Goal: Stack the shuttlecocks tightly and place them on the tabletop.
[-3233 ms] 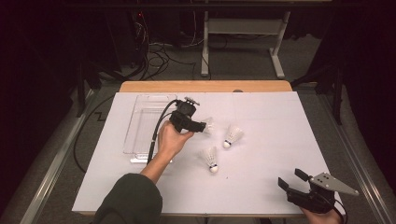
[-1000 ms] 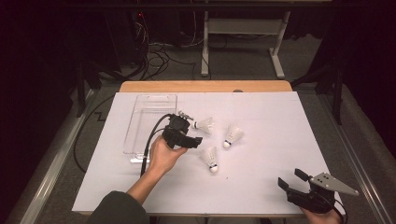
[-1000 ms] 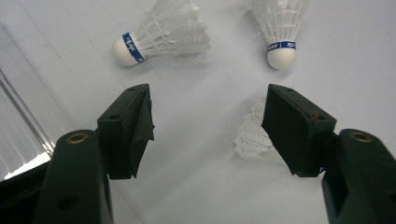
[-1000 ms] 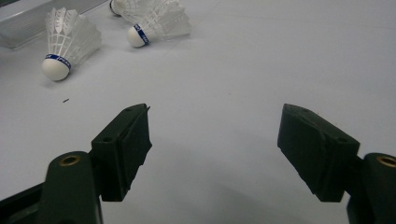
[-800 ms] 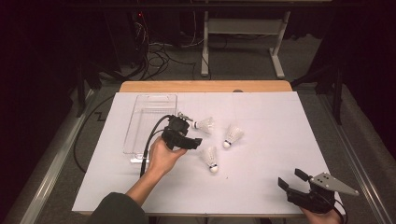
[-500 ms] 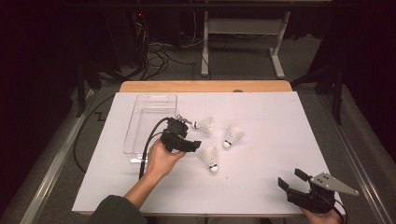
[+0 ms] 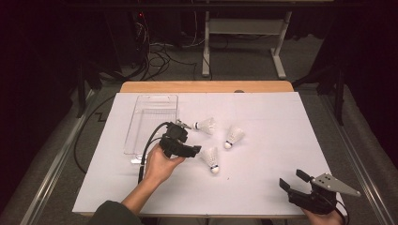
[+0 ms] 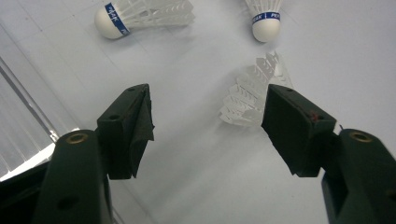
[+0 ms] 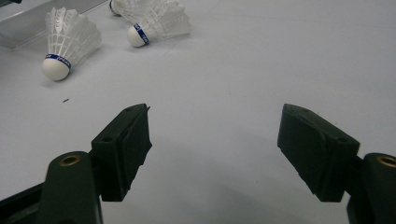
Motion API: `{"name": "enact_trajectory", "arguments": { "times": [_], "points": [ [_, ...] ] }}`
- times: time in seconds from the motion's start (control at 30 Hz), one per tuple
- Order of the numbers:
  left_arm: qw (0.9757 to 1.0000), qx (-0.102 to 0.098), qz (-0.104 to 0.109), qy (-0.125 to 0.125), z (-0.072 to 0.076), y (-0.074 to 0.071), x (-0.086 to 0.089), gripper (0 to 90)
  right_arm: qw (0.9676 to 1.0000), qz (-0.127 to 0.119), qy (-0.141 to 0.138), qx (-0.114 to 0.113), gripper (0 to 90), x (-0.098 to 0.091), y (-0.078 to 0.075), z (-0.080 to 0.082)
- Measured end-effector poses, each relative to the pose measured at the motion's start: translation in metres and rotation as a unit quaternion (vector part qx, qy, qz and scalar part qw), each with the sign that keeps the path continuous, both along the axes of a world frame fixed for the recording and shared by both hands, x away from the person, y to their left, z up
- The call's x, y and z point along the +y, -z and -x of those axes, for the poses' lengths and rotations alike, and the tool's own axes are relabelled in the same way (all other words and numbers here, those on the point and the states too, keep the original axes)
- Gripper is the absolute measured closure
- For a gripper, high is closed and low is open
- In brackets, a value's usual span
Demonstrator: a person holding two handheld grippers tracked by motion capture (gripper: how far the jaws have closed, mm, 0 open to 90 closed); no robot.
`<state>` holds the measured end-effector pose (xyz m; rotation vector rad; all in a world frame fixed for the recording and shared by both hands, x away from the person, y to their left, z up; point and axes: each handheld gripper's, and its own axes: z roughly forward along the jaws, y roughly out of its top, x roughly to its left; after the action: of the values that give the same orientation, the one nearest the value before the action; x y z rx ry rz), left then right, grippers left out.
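Drawn back toward the person, left gripper (image 7: 196, 150) hovers, jaws apart, nearest shuttlecock (image 7: 211, 157) just beside its right jaw.

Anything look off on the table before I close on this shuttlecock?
Nothing looks damaged or spilled. Three shuttlecocks lie tipped on their sides on the white sheet, none in the clear tray. The left gripper is open beside the nearest shuttlecock; the right gripper sits open and apart.

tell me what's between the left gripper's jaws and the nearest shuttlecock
Nothing: in the left gripper view only bare white table cover separates the open left gripper from the nearest shuttlecock, whose feather skirt sits just beside one jaw.
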<state>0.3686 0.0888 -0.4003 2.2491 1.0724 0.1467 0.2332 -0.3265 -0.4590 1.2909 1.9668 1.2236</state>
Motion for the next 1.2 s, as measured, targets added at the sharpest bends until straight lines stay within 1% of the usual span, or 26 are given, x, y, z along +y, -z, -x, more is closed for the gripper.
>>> {"name": "enact_trajectory", "arguments": {
  "times": [0.13, 0.43, 0.8, 1.0, 1.07, 1.2],
  "points": [
    [1.0, 0.001, -0.001, 0.005, 0.003, 0.002, -0.001, 34.1, 1.0, 0.0, -0.001, -0.001, 26.3, 0.0, 0.0, 0.0],
    [0.9999, 0.006, 0.006, 0.009, 0.008, 0.003, 0.001, 34.1, 1.0, 0.0, 0.0, 0.0, 26.3, 0.0, 0.0, 0.0],
    [0.9998, 0.005, 0.011, 0.016, 0.017, 0.005, 0.002, 34.0, 1.0, 0.0, 0.0, 0.0, 26.3, 0.0, 0.0, 0.0],
    [0.9998, 0.003, 0.007, 0.017, 0.022, 0.008, 0.004, 34.0, 1.0, 0.001, -0.001, 0.0, 26.3, 0.0, 0.0, 0.0],
    [0.9998, 0.006, 0.01, 0.018, 0.023, 0.009, 0.004, 34.0, 1.0, 0.001, -0.001, -0.001, 26.3, 0.0, 0.0, 0.0],
    [0.9998, 0.004, 0.008, 0.019, 0.025, 0.01, 0.005, 34.0, 1.0, 0.001, -0.001, -0.001, 26.3, 0.0, 0.0, 0.0]
  ]
}}
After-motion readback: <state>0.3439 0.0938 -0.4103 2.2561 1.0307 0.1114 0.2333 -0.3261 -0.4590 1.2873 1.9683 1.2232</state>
